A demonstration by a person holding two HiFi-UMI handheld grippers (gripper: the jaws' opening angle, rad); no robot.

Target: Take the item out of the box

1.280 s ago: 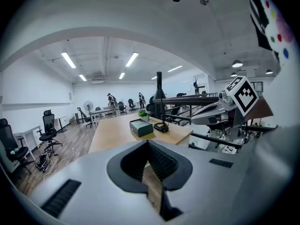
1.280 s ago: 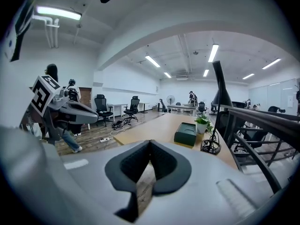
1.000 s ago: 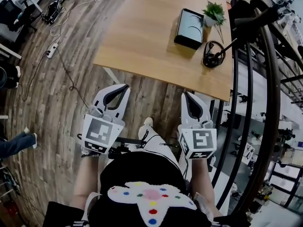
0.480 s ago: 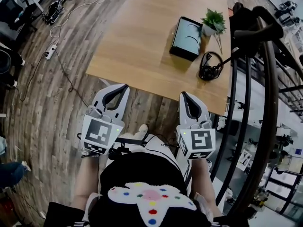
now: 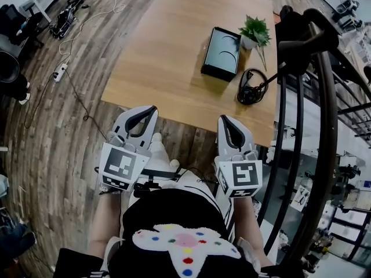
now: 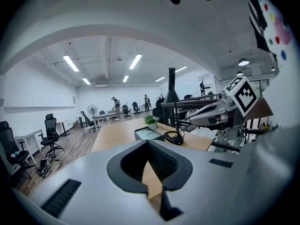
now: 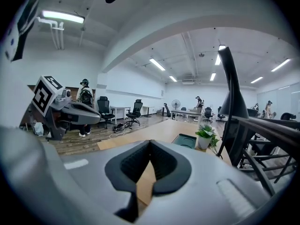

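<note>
Dark rectangular shallow box (image 5: 221,54) lies flat on the light wooden tabletop (image 5: 168,45), and what is inside it cannot be made out. A small green plant in a white pot (image 5: 253,32) is just beside the box's far right corner, and black headphones with a cable (image 5: 250,88) are near its right near corner. White left gripper (image 5: 151,109) and white right gripper (image 5: 224,119) are both well apart from the box, nearer the person, over the wood-plank floor (image 5: 69,132), each with jaws pressed fully together and gripping nothing.
</note>
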